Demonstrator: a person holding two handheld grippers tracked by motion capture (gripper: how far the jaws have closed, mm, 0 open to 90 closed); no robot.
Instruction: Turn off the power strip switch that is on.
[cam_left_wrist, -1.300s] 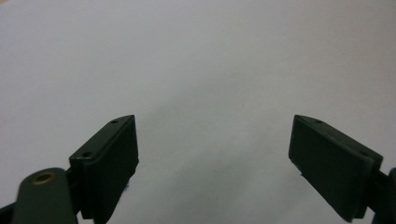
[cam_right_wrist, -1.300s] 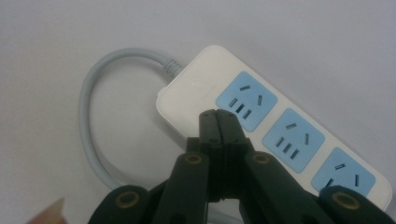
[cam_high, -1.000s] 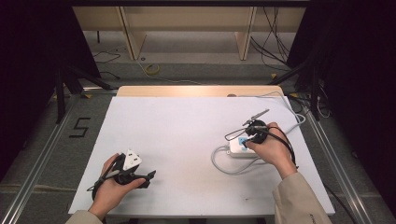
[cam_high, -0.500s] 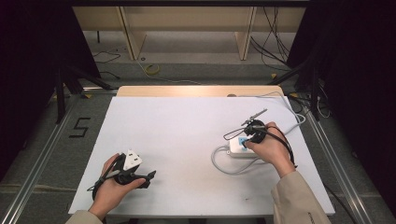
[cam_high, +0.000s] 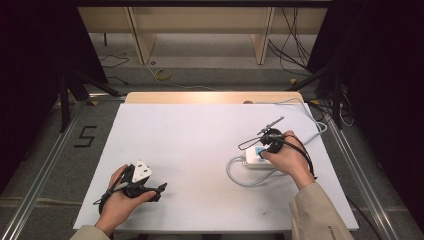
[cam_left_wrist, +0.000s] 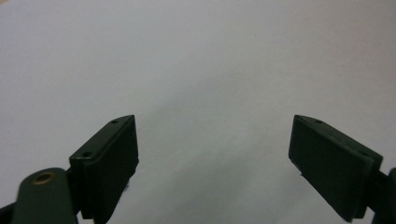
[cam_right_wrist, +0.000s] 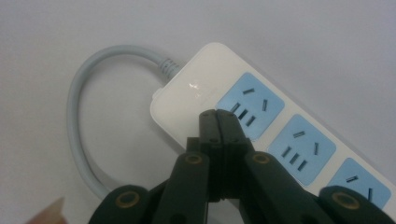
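White power strip (cam_right_wrist: 224, 93) flat on worktop (cam_high: 200, 140), right hand-held gripper (cam_right_wrist: 218, 114) directly above its cable end, jaws pressed together, tips at first blue socket (cam_right_wrist: 252, 105), left hand-held gripper (cam_left_wrist: 215, 149) spread, well apart

1. Landmark: power strip (cam_high: 256, 158), lying on the table (cam_high: 200, 140), right of the table's middle.
2. Right gripper (cam_right_wrist: 218, 116) directly over the power strip's cable end, tips at the edge of its first socket (cam_right_wrist: 251, 105).
3. Power strip's cable (cam_high: 235, 172) loops out to its left and near side, on the table.
4. Left gripper (cam_high: 150, 189) well to the power strip's left, nearer the table's front edge.
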